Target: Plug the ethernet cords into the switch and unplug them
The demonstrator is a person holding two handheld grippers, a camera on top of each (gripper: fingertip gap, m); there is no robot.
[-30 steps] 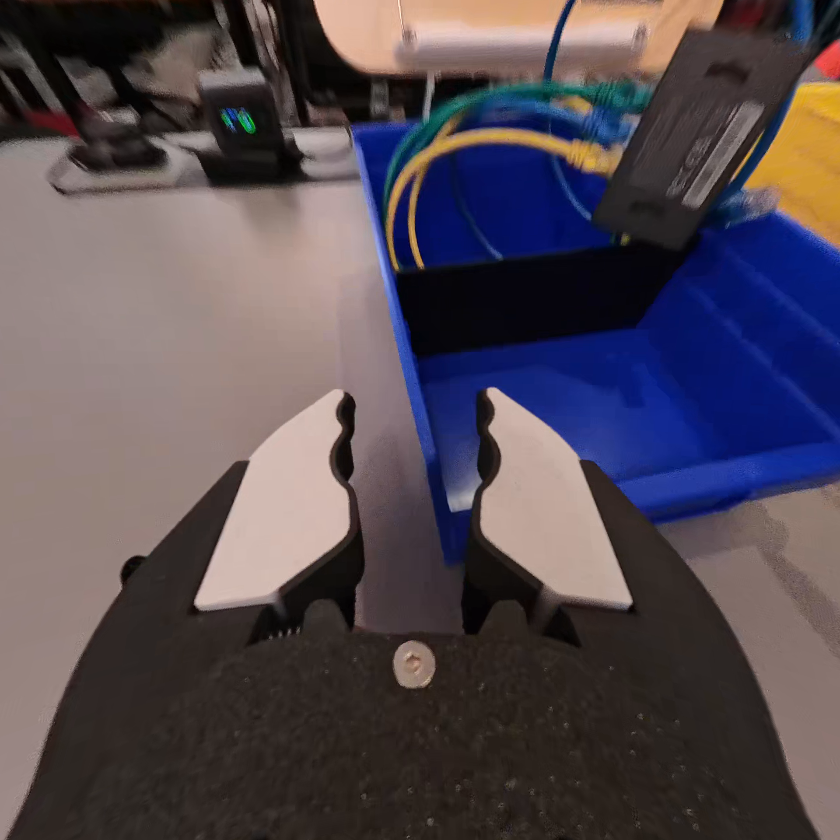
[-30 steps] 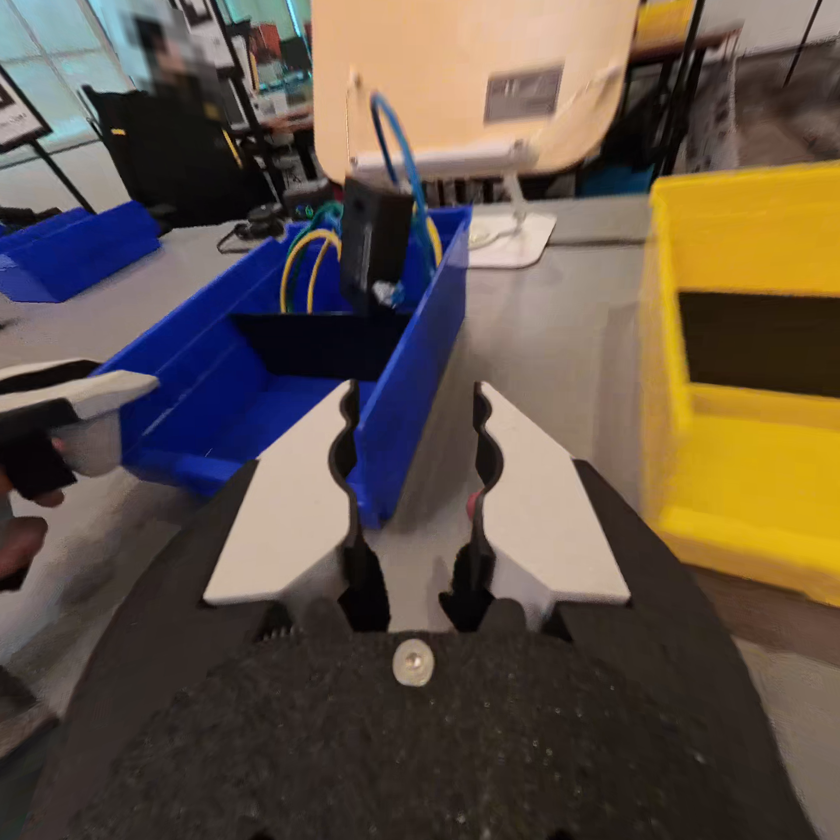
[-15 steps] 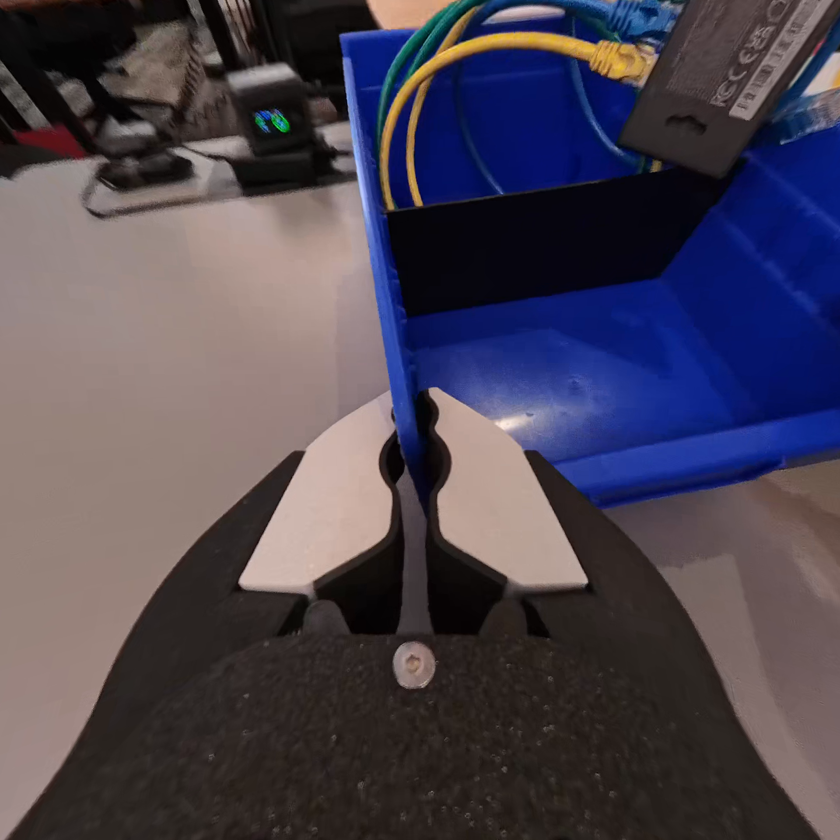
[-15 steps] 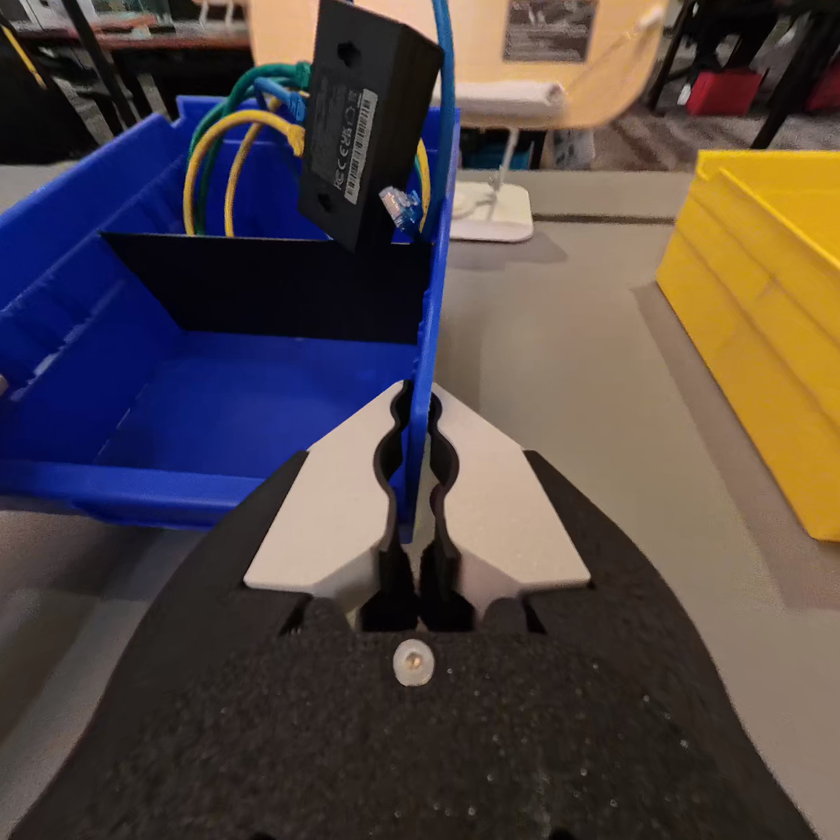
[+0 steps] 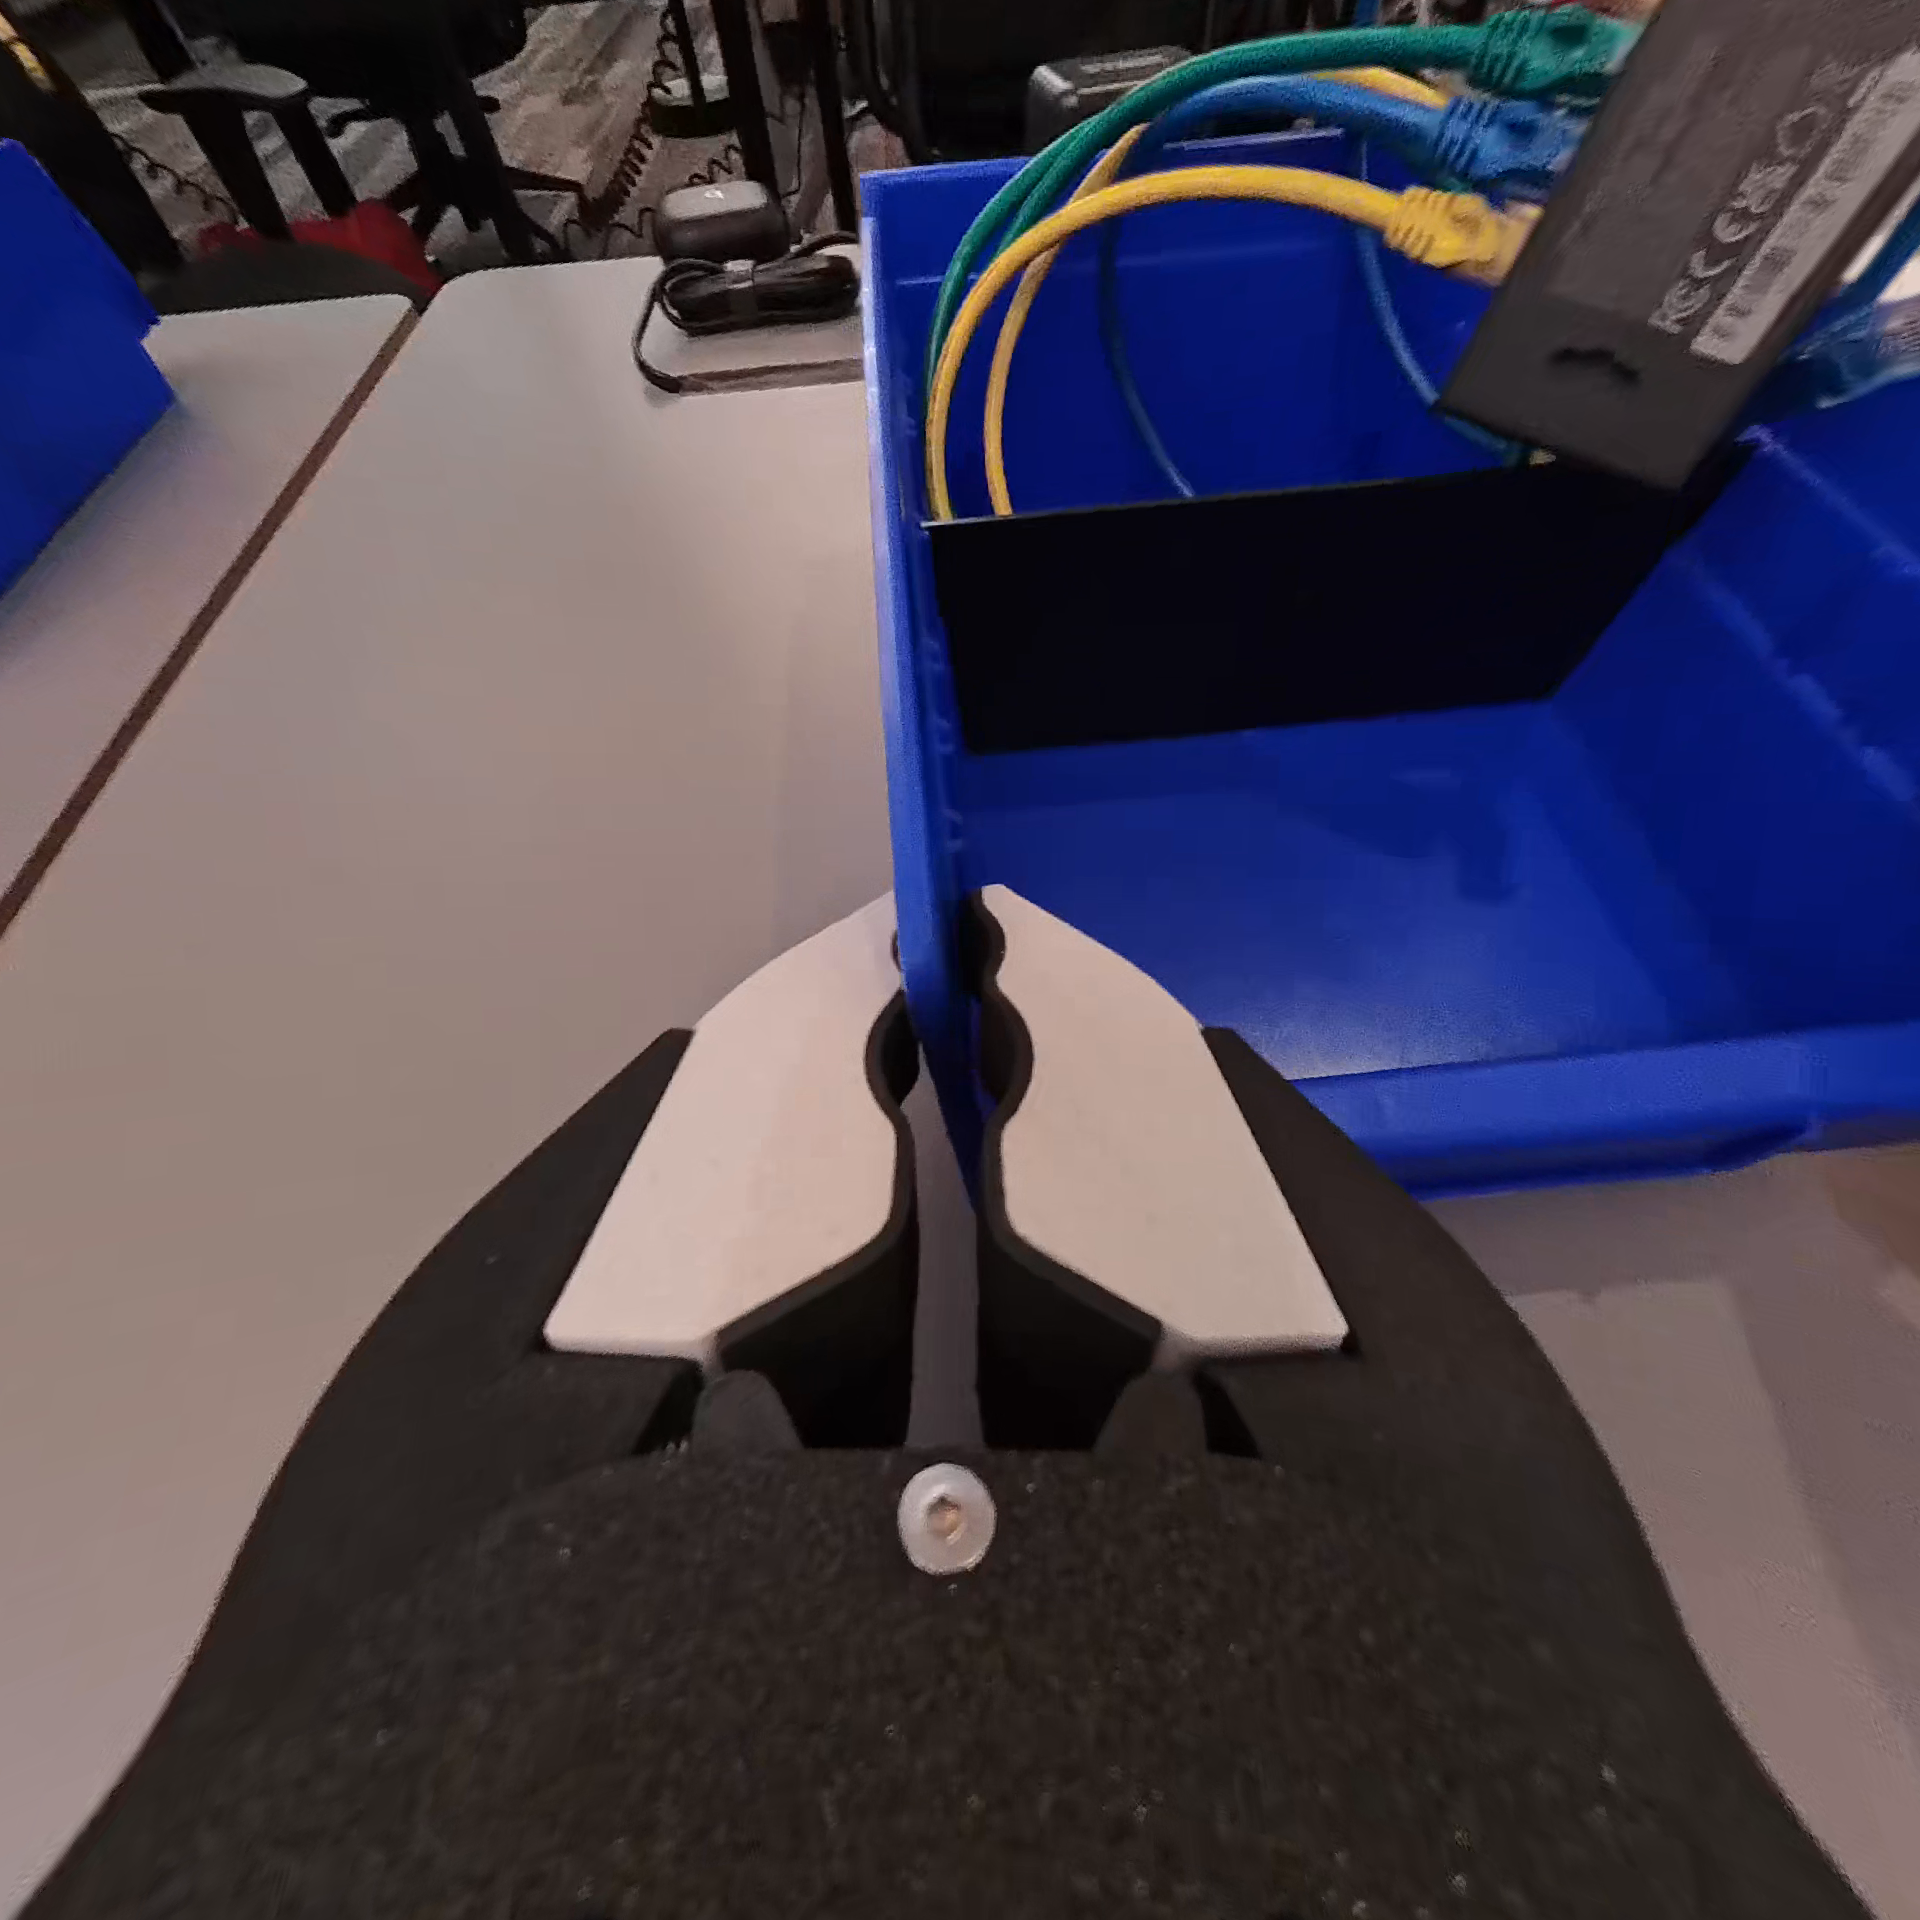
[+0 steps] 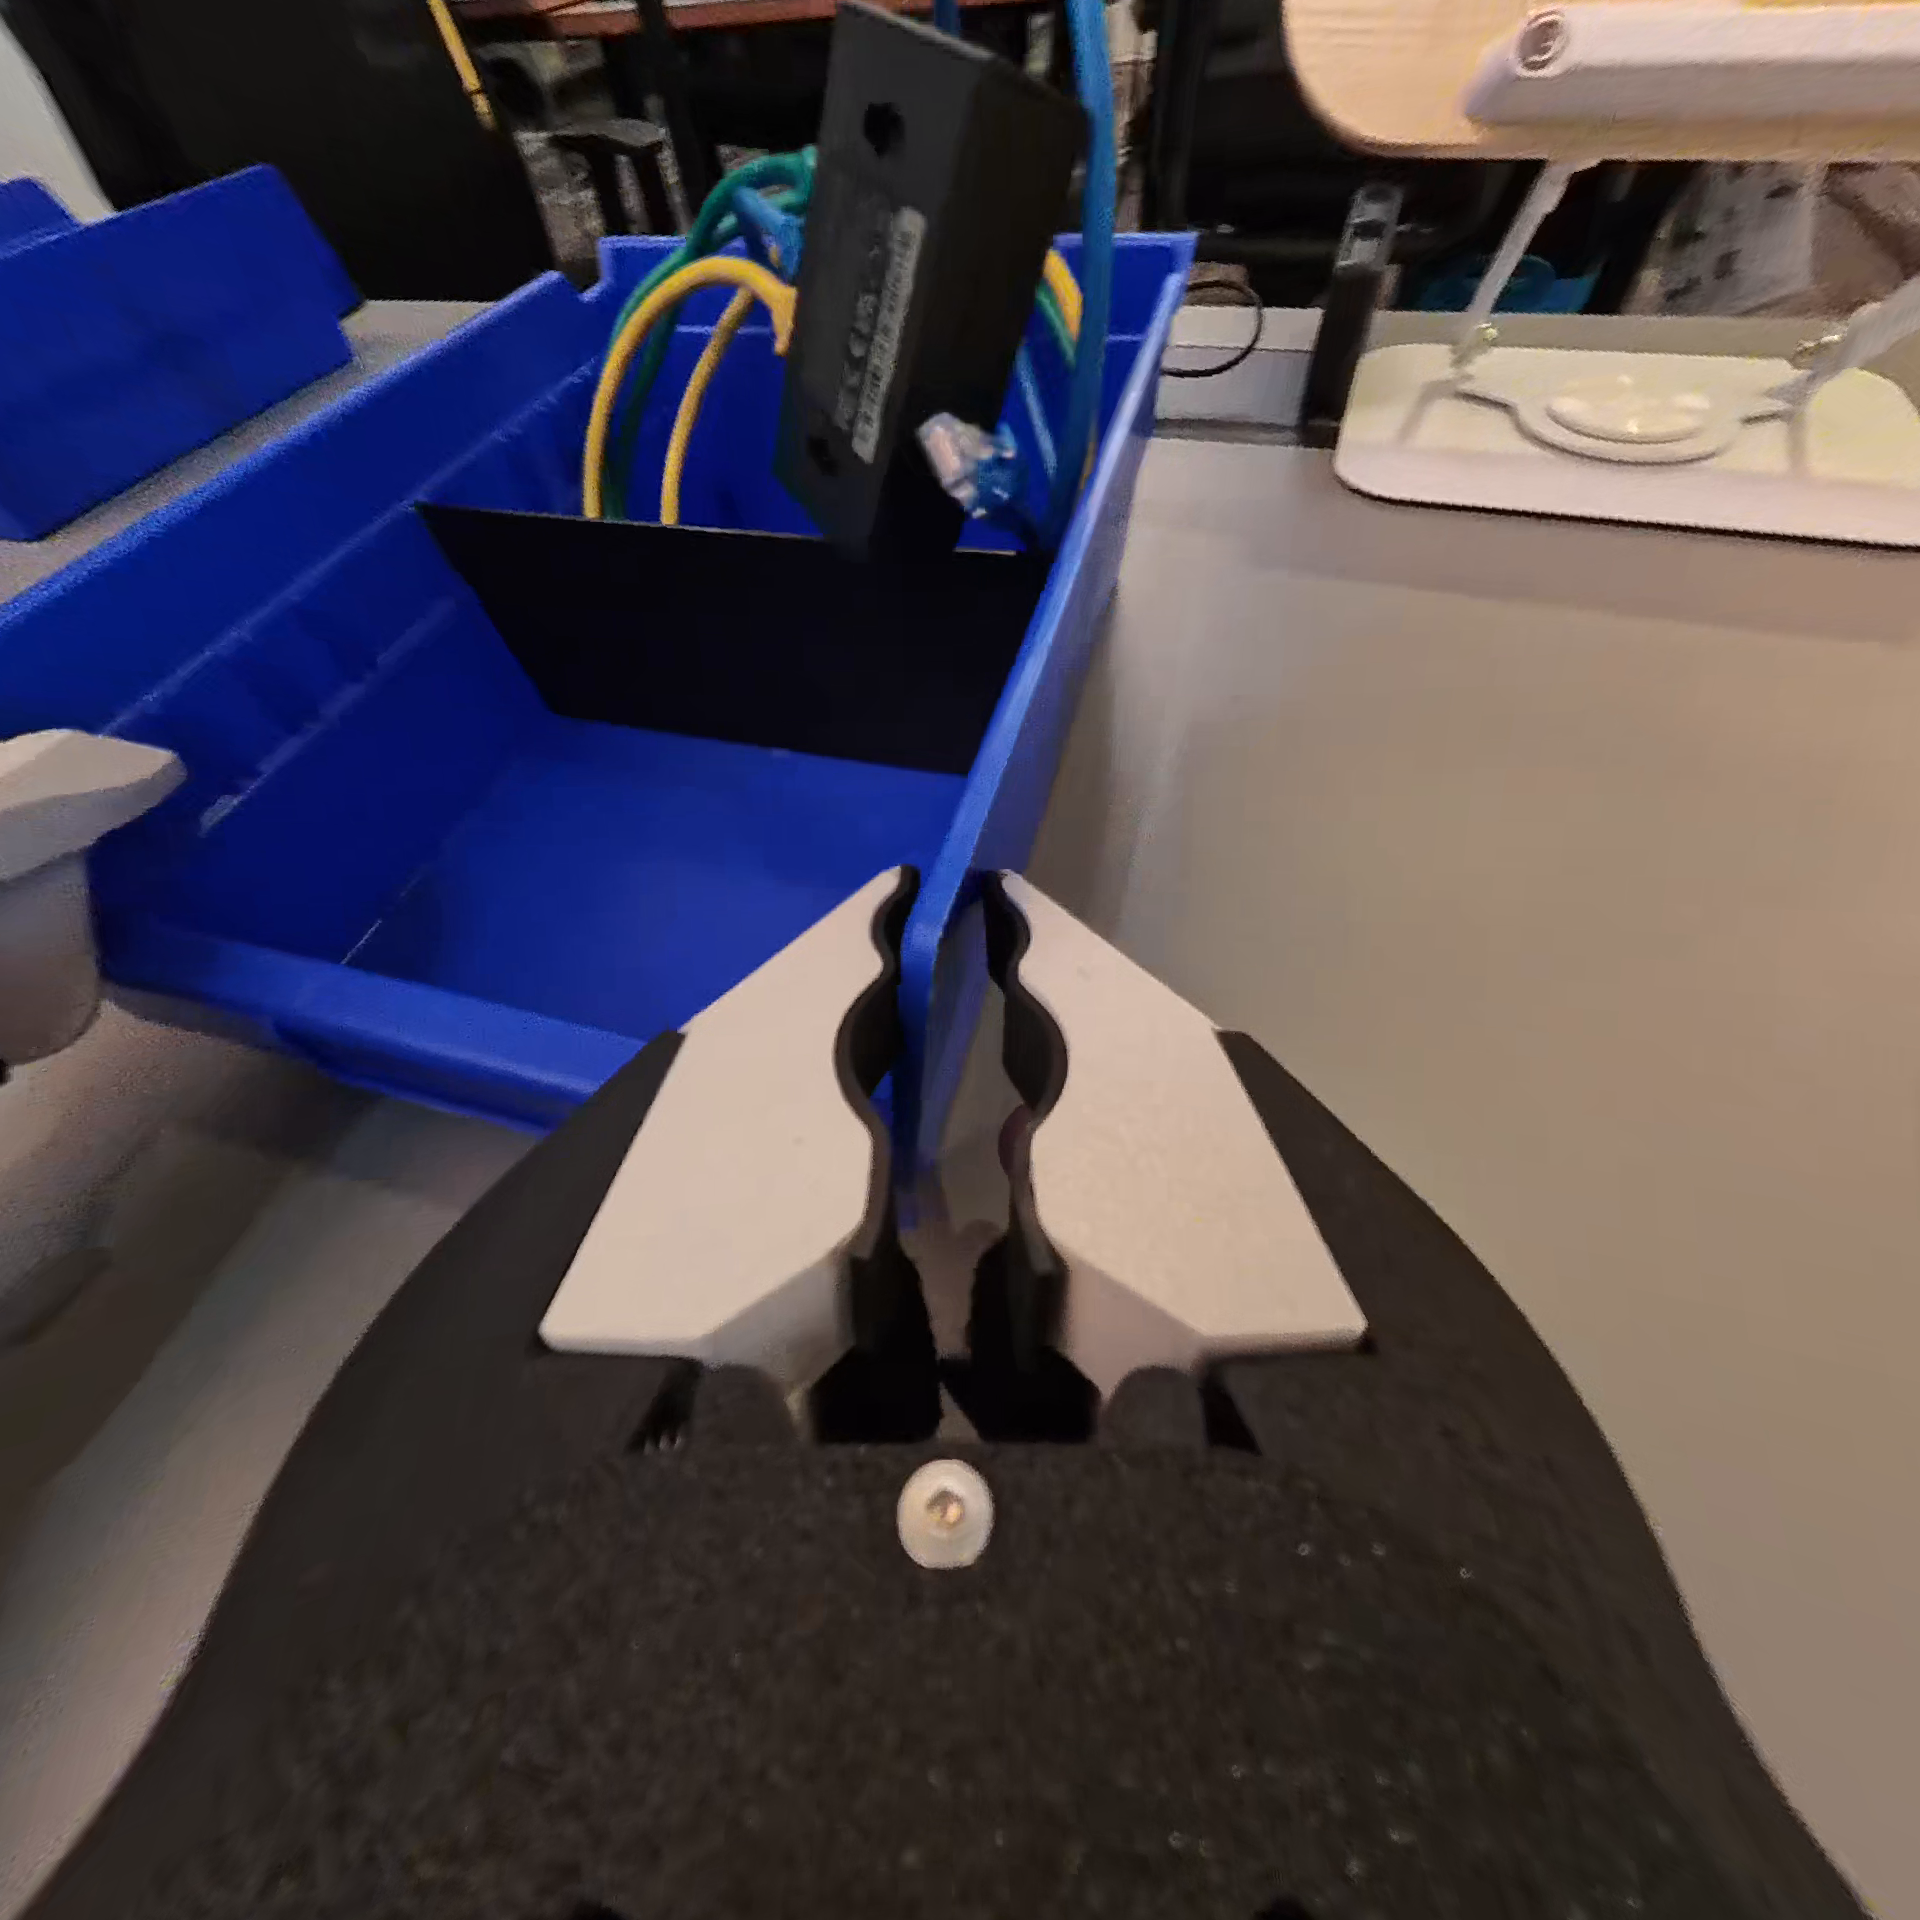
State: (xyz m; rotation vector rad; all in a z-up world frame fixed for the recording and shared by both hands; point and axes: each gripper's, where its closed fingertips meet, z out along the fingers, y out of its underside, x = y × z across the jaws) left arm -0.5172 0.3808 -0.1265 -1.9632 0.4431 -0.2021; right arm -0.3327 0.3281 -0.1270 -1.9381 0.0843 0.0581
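A blue bin stands on the grey table, split by a black divider. A black switch leans tilted in the far compartment, with yellow, green and blue ethernet cords plugged in. A loose blue cord's clear plug hangs beside the switch. My left gripper is shut on the bin's left wall. My right gripper is shut on the bin's right wall. The left gripper's finger shows at the right wrist view's left edge.
A black charger with its cable lies on the table behind the bin. Another blue bin stands to the left. A white stand base sits at the back right under a tan chair seat. A table seam runs at left.
Both grippers moved onto the bin's side walls and closed on them; a second ago both were open. The views have shifted since, and the yellow bin at right has left the right wrist view.
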